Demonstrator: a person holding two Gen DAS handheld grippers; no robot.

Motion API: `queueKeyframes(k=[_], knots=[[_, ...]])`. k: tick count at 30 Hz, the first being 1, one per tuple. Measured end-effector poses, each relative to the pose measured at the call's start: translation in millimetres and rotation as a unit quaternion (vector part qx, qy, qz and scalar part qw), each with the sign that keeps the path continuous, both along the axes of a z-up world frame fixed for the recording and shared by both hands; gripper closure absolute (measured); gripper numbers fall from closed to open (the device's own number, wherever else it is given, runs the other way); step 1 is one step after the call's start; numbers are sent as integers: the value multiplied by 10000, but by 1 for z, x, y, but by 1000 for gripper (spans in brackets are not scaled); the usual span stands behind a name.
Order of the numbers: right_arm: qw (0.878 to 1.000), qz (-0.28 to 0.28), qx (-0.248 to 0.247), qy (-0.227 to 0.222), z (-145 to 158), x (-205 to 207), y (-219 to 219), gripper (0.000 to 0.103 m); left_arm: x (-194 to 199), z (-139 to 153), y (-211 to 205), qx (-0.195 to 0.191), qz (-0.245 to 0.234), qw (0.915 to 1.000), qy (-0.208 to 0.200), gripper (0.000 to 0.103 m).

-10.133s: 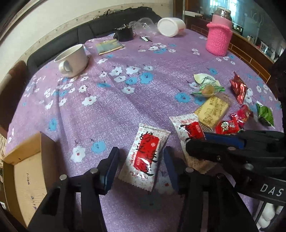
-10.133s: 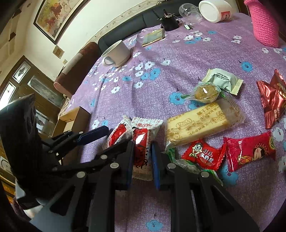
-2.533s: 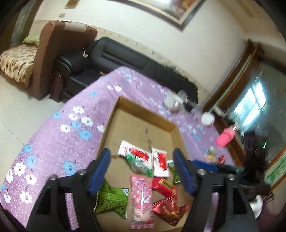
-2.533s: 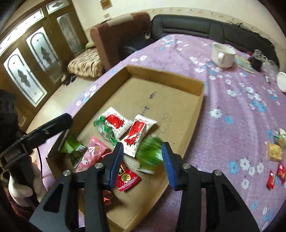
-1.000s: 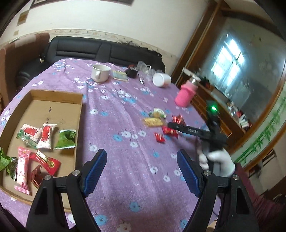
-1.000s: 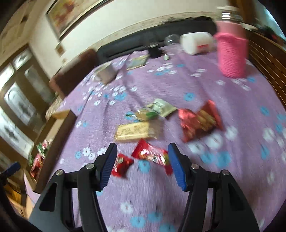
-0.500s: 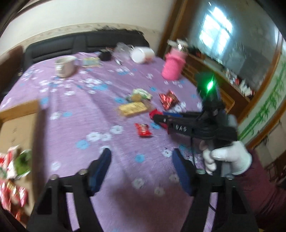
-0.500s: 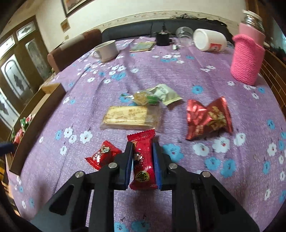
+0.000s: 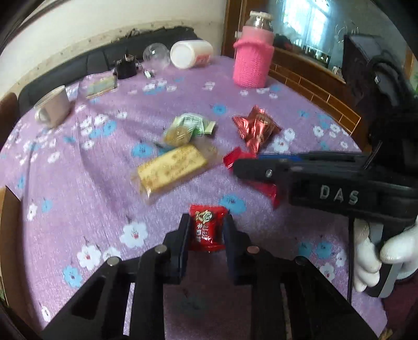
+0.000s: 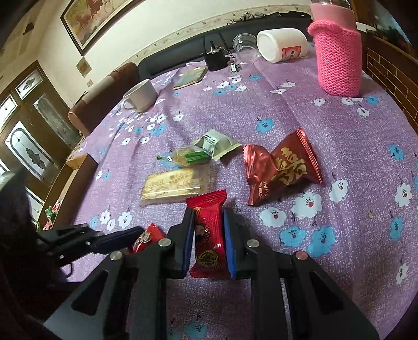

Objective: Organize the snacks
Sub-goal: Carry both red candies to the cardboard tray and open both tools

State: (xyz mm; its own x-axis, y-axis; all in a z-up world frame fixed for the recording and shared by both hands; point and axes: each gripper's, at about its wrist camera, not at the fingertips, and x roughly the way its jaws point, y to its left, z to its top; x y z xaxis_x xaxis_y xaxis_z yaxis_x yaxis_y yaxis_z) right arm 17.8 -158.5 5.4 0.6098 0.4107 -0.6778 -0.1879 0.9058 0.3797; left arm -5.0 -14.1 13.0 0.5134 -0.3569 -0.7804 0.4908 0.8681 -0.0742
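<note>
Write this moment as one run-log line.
left gripper: shut on small red candy | right gripper: shut on long red snack packet

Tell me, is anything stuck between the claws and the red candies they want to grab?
No. The left claw is already shut on the small red candy, and the right claw is shut on the long red packet. Only the flowered purple tablecloth lies beneath them.

A black sofa [image 10: 183, 57] lines the cream wall [image 10: 156, 23] under 1 framed painting [image 10: 91, 21].
</note>
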Motion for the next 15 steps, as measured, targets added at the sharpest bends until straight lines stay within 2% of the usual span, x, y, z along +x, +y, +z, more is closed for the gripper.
queueKeyframes(k=[4, 6, 11, 15], knots=[[10000, -31, 59, -52, 0, 0, -1, 80, -2, 3, 18, -259, 183, 9994, 124, 81], [9999, -15, 128, -113, 2, -2, -1, 80, -6, 9, 34, -539, 335, 9978, 190, 81], [9995, 29, 236, -184, 2, -6, 3, 80, -33, 40, 101, -1207, 832, 9892, 53, 82], [9995, 93, 247, -200, 4, -10, 14, 80, -57, 67, 179, -1584, 1457, 9764, -170, 82]])
